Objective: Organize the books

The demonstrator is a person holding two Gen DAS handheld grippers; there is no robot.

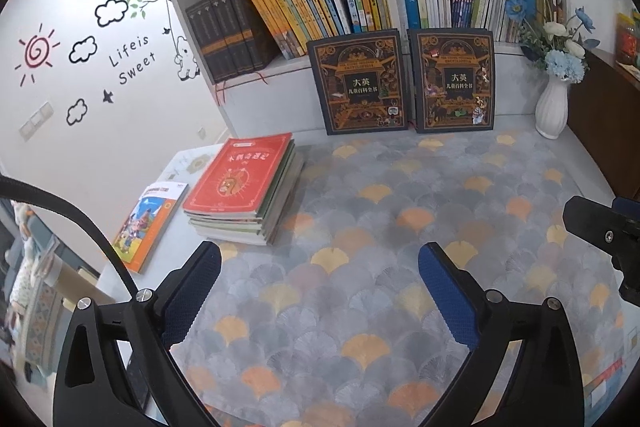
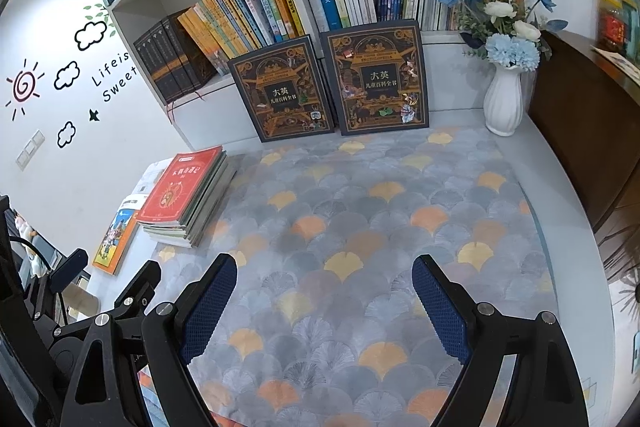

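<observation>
Seen from the left wrist: at ten o'clock on the counter [image 1: 580, 163], a flat stack of thin paperbacks topped by a red-covered book [image 1: 240, 179], spines squared up, probably gathered there for shelving. Just beside it, nearer the counter's edge at nine o'clock, a single orange-bordered picture book [image 1: 150, 225] lying apart from the stack, apparently not yet sorted. At twelve o'clock, two large dark hardcover encyclopedia volumes with gold ornament [image 1: 360, 83], standing side by side and leaning back against the base of the white wooden bookcase [image 1: 280, 67], likely too tall for the shelf row behind, hence propped in front. At two o'clock, a white ribbed ceramic vase with blue and white artificial flowers [image 1: 554, 107], tucked into the corner out of the working area. Spread under all of it, a grey cloth with orange and yellow fan-leaf print [image 1: 360, 227], bare in the middle. Left tongs [image 1: 320, 291] spread wide over the bare cloth, gripping nothing, touching nothing visible. Right tongs [image 2: 324, 303] likewise parted wide above empty cloth, blue ribbed pads [image 2: 208, 311] clear of every book. Both angled downward toward the counter, well apart from the stack; no book yet taken up.
</observation>
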